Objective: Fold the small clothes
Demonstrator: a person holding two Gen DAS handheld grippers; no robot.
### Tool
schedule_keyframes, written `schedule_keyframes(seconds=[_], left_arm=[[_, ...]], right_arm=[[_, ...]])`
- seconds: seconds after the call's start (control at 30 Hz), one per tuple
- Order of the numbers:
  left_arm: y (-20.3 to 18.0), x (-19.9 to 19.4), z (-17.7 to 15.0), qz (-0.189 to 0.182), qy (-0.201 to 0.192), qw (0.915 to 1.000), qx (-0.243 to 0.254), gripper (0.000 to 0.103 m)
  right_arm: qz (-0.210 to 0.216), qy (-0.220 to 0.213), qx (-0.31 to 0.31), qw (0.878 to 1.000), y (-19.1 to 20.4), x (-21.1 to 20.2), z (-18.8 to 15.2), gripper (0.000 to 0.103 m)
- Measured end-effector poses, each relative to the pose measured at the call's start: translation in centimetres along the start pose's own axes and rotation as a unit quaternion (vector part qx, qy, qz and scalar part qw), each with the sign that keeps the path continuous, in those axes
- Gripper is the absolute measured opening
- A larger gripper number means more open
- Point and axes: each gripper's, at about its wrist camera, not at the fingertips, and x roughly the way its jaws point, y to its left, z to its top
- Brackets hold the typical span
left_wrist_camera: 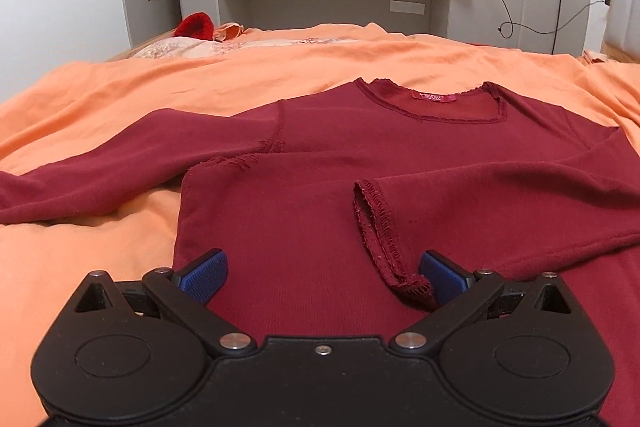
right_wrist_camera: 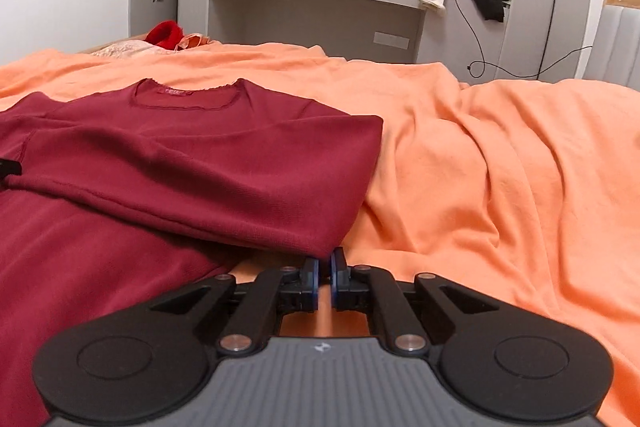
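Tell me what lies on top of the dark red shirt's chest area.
One sleeve is folded across the dark red shirt, its cuff by the left gripper. Under the shirt, only the orange bedspread around it shows; what it covers is hidden.

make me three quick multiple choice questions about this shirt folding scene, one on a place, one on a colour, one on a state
1. Where does the cuff of the folded-over sleeve lie?
A. on the shirt's body
B. on the grey shelf
C. hanging off the bed

2. What colour is the bedcover under the shirt?
A. blue
B. orange
C. white

3. How do the left gripper's jaws stand?
A. shut on the neck label
B. shut with nothing between them
C. wide open over the shirt

Answers:
1 A, the stitched cuff rests across the dark red front, near the left gripper.
2 B, orange fabric surrounds the shirt in both views.
3 C, the blue pads stand far apart, pinching nothing.
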Motion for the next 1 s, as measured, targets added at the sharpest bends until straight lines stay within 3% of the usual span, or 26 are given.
schedule_keyframes(seconds=[0.13, 0.2, 0.23, 0.33, 0.47, 0.67, 0.8, 1.0], left_arm=[[0.6, -0.5, 0.0, -0.017, -0.006, 0.9998, -0.01, 0.102], [1.3, -0.9, 0.1, -0.031, -0.01, 0.9992, -0.024, 0.102], [1.7, -1.1, 0.1, -0.037, -0.013, 0.9987, -0.033, 0.102], [3.3, -2.0, 0.2, -0.044, -0.027, 0.9971, -0.057, 0.102], [6.2, -2.6, 0.3, -0.021, -0.039, 0.994, -0.1, 0.102], [10.6, -2.9, 0.1, 0.002, -0.039, 0.9842, -0.173, 0.102], [12.4, -3.0, 0.0, 0.024, -0.038, 0.9794, -0.197, 0.102], [13.8, -2.9, 0.1, 0.034, -0.036, 0.9777, -0.204, 0.102]], right_arm=[[0.002, 0.001, 0.009, 1.0, -0.5, -0.3, 0.2, 0.013], [0.002, 0.001, 0.009, 1.0, -0.6, -0.7, 0.2, 0.031], [0.002, -0.001, 0.008, 1.0, -0.6, -1.0, 0.2, 0.047], [0.007, -0.01, 0.011, 1.0, -0.8, -1.9, 0.3, 0.063], [0.031, -0.037, 0.023, 0.999, -0.7, -2.9, 0.5, 0.088], [0.104, -0.085, 0.022, 0.991, 1.4, -3.9, 1.4, 0.095], [0.173, -0.103, -0.027, 0.979, 4.5, -4.0, 2.6, 0.095], [0.22, -0.08, -0.118, 0.965, 10.7, -2.2, 4.5, 0.076]])
